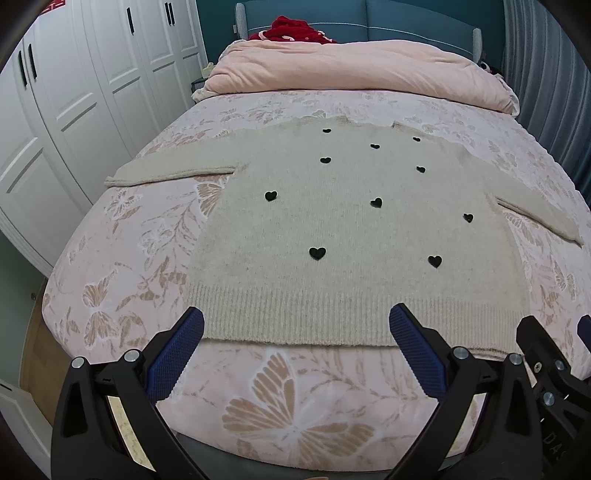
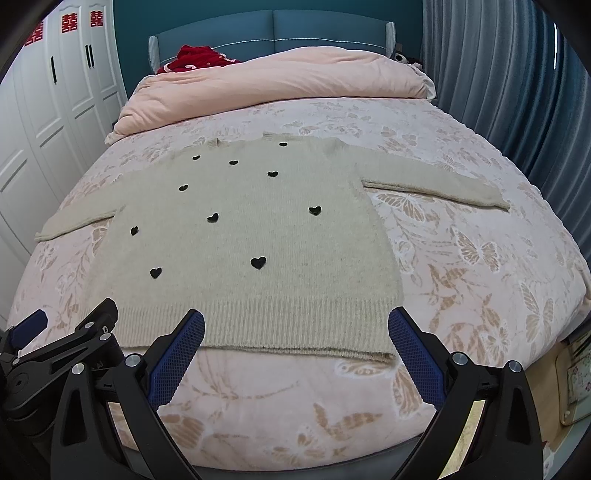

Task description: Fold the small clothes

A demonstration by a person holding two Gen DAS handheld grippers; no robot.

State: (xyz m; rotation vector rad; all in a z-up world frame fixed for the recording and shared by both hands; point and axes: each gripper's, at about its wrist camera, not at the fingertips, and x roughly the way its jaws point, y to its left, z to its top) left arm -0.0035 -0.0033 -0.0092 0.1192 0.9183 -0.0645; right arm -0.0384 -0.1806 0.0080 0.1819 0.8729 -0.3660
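Observation:
A small beige knit sweater (image 1: 343, 236) with black hearts lies flat on the bed, sleeves spread to both sides, ribbed hem toward me. It also shows in the right wrist view (image 2: 251, 240). My left gripper (image 1: 297, 325) is open and empty, hovering just before the hem's left half. My right gripper (image 2: 295, 326) is open and empty, just before the hem's right half. The right gripper (image 1: 554, 339) shows at the right edge of the left wrist view; the left gripper (image 2: 66, 328) shows at the left of the right wrist view.
The bed (image 1: 122, 266) has a pink butterfly-print cover. A folded pink duvet (image 1: 351, 70) and a red item (image 1: 295, 29) lie at the headboard end. White wardrobes (image 1: 74, 92) stand left, blue curtains (image 2: 517, 92) right.

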